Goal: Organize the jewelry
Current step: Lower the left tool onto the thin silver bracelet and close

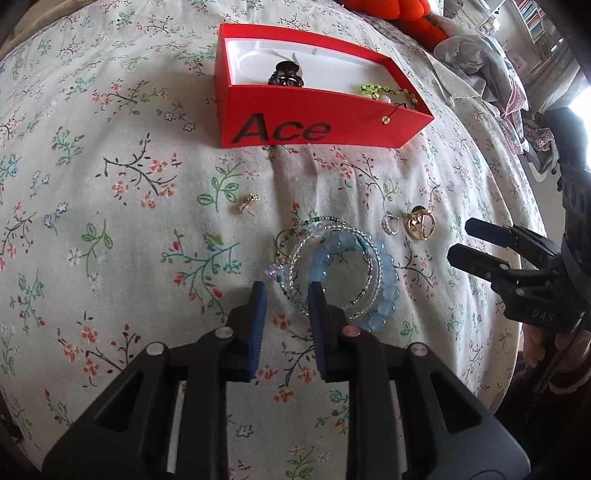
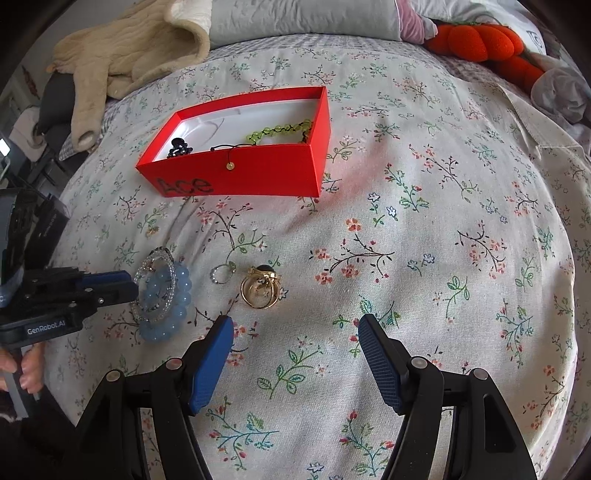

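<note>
A red "Ace" box (image 1: pixel 332 122) (image 2: pixel 258 170) lies open on the floral bedspread; it holds a dark beaded piece (image 1: pixel 286 75) and a green bead bracelet (image 2: pixel 280 131). A pale blue bead bracelet (image 1: pixel 384 280) (image 2: pixel 173 306) lies with clear beaded bangles (image 1: pixel 303 258). My left gripper (image 1: pixel 288 291) is open, its jaws astride the bangles' near rim, the right finger inside the rings. A gold ring (image 1: pixel 419 223) (image 2: pixel 260 290), a small silver ring (image 1: pixel 390 223) (image 2: pixel 220 275) and a gold earring (image 1: pixel 248 203) lie nearby. My right gripper (image 2: pixel 295 325) is open and empty, just short of the gold ring.
A beige garment (image 2: pixel 129 55) and grey pillow (image 2: pixel 303 18) lie at the bed's far side. An orange plush (image 2: pixel 480 40) and bunched clothes (image 1: pixel 480 62) sit at the far right.
</note>
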{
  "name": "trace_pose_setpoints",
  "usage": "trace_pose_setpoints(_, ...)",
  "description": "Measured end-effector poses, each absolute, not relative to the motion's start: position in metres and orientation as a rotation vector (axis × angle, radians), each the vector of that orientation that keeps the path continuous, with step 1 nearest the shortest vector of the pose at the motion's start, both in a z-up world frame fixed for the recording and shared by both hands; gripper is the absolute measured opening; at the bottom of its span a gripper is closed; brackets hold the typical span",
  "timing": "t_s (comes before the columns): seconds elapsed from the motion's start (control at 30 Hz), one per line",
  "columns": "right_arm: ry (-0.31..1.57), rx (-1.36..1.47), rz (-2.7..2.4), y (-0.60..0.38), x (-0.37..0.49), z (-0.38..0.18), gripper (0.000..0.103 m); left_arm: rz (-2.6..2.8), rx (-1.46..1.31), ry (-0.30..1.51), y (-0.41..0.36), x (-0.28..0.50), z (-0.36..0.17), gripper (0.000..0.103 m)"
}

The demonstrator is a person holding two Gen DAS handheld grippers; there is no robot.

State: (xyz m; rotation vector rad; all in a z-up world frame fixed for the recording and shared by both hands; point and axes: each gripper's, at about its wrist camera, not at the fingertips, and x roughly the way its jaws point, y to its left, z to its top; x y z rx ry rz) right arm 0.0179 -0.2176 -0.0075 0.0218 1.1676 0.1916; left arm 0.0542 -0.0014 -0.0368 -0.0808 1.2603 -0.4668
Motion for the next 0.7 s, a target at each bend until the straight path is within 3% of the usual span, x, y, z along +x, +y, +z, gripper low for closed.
trace_pose_setpoints(0.1,1.167,0.023,0.193,-0.215,0.018,-0.007,0.071,-0.464,-0.064,1.259,-0.005,0.055,-0.037,0.008)
trace_pose_setpoints(0.2,1.163,0.03,0.198,-0.214,0.017,-0.005,0.071,-0.467,-0.061,1.256,-0.007,0.055,-0.035,0.005)
trace_pose_setpoints(0.7,1.167,0.069,0.222,-0.2,0.021,0.0,0.071,-0.52,-0.117,1.155,0.017,0.038,0.008,0.005)
